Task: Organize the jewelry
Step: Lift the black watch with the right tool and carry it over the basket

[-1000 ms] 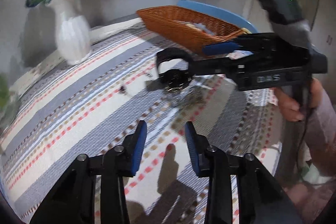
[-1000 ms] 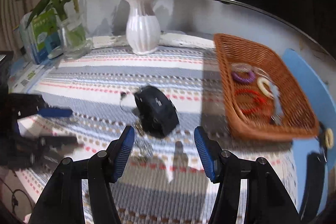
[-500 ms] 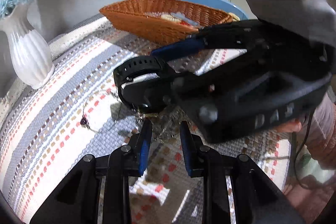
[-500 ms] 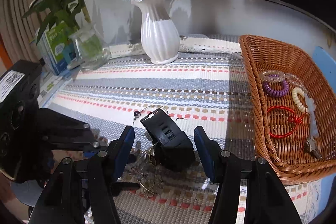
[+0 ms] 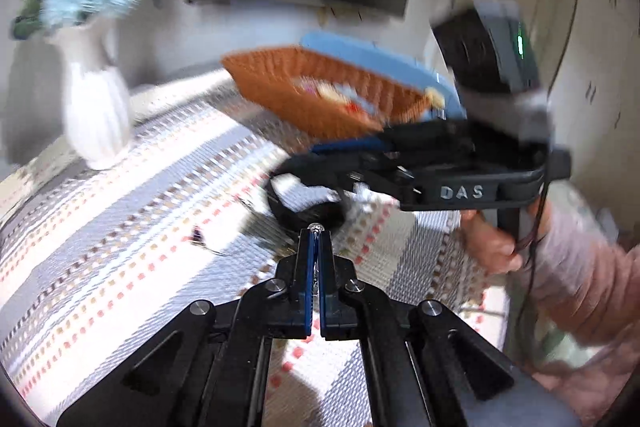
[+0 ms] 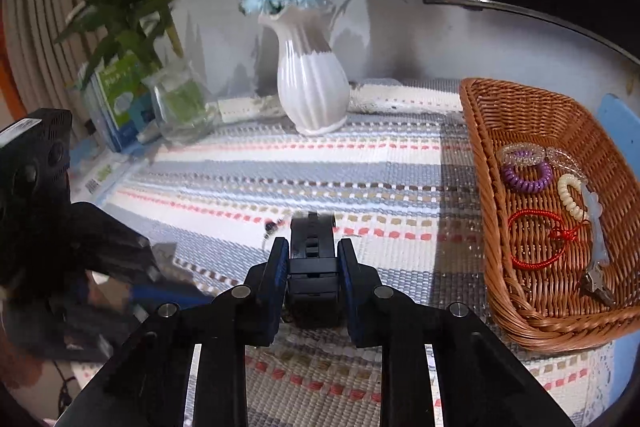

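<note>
My right tongs (image 6: pixel 313 267) are closing on the black watch (image 6: pixel 313 255), just above the striped tabletop (image 6: pixel 360 163). My left tongs (image 5: pixel 316 233) are clenched, maybe pinching a thin chain. I should lift slowly, then carry to the wicker basket (image 6: pixel 492 255).

"DAS" in raised pale letters along the side of the right gripper (image 5: pixel 320 163) body, seen from the left wrist view. Green-and-white printed box (image 6: pixel 120 99) behind the glass jar at the left of the right wrist view, its lettering too blurred to read. White sticker on top of the black camera block (image 6: pixel 32 147) at the left edge, print too small to make out. A barcode-like mark on paper just beside it, unreadable.
</note>
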`<state>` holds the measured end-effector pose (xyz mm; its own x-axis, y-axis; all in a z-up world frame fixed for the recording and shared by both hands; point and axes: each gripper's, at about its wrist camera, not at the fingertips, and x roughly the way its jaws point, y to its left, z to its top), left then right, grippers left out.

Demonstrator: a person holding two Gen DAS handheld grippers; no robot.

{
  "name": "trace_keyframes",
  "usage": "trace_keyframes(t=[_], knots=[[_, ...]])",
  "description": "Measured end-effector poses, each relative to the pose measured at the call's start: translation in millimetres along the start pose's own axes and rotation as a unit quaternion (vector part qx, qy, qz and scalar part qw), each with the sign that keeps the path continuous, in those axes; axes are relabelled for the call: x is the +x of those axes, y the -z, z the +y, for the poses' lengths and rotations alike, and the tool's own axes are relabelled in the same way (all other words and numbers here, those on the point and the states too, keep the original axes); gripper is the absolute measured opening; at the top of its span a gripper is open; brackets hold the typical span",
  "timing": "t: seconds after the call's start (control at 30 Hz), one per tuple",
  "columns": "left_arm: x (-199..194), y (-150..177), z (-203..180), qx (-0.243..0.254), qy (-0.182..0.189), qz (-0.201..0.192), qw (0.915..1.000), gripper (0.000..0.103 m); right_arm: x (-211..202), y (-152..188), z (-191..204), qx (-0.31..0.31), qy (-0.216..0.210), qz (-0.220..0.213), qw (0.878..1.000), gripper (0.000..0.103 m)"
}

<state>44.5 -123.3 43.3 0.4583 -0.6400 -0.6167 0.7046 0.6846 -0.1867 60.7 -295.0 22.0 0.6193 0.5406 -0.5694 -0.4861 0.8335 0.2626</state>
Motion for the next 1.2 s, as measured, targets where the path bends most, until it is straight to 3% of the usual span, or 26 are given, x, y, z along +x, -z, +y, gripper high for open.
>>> trace_keyframes(t=[0.17, 0.3, 0.43, 0.63, 0.8, 1.03, 1.2], knots=[[-22.7, 2.2, 33.2, -0.057, 0.012, -0.045, 0.9973, 0.000, -18.0, 4.6, -1.6, 0.020, -0.006, -0.026, 0.999, 0.025], [-21.2, 4.7, 51.2, -0.084, 0.005, -0.050, 0.9952, 0.000, -34.1, 17.1, 1.1, 0.033, 0.013, -0.027, 0.999, 0.025], [-27.2, 6.3, 49.3, -0.083, 0.001, -0.060, 0.9947, 0.000, -42.2, 28.9, -1.4, 0.053, 0.039, -0.010, 0.998, 0.025], [-26.7, 7.4, 48.2, -0.086, 0.002, -0.059, 0.9945, 0.000, -51.9, 40.4, -15.8, 0.091, 0.035, 0.001, 0.995, 0.025], [-27.8, 7.0, 41.3, -0.073, 0.002, -0.062, 0.9954, 0.000, -46.9, 45.6, -9.6, 0.085, 0.034, 0.018, 0.996, 0.034], [-26.9, 7.2, 35.9, -0.066, -0.002, -0.059, 0.9961, 0.000, -32.5, 55.0, 3.1, 0.057, 0.088, 0.043, 0.994, 0.035], [-22.9, 7.7, 34.4, -0.065, -0.006, -0.052, 0.9966, 0.000, -35.4, 60.1, 5.9, 0.048, 0.123, 0.035, 0.991, 0.035]])
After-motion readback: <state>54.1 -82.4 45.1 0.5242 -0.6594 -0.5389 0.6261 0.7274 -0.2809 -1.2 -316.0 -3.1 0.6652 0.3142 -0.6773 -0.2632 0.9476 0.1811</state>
